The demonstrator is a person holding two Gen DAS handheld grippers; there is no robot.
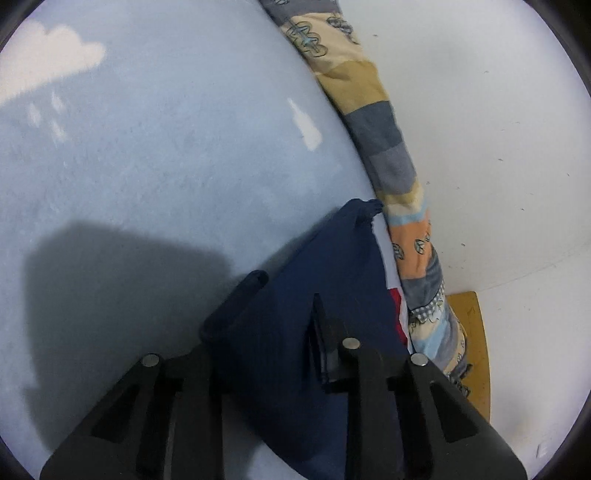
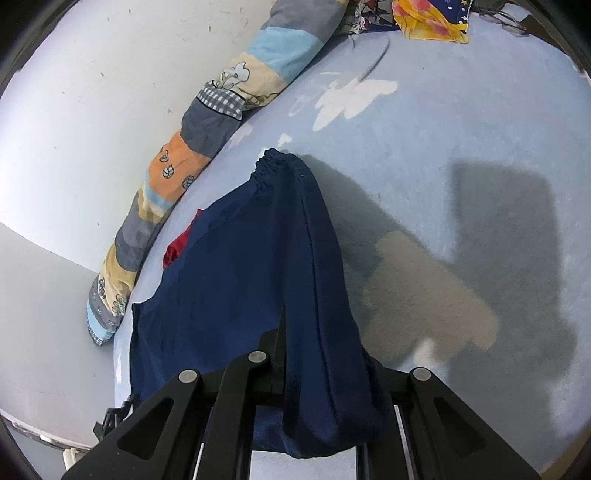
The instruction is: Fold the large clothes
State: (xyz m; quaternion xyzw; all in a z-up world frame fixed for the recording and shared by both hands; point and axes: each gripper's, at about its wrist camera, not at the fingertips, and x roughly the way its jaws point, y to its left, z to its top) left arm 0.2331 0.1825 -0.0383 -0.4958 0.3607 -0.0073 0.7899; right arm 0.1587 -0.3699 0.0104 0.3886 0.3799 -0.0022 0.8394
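A navy blue garment (image 2: 251,266) with an elastic cuff and red and white parts lies on a light blue bed sheet (image 2: 424,155). My right gripper (image 2: 321,354) is shut on its navy cloth, which drapes over the right finger. In the left wrist view the same navy garment (image 1: 325,266) is bunched between the fingers, and my left gripper (image 1: 288,295) is shut on it. A red and white edge shows beside the roll.
A rolled patchwork quilt (image 1: 391,155) lies along the white wall (image 1: 480,129); it also shows in the right wrist view (image 2: 192,155). A wooden bed edge (image 1: 476,343) is at the right. Colourful clothes (image 2: 428,18) are piled at the far end.
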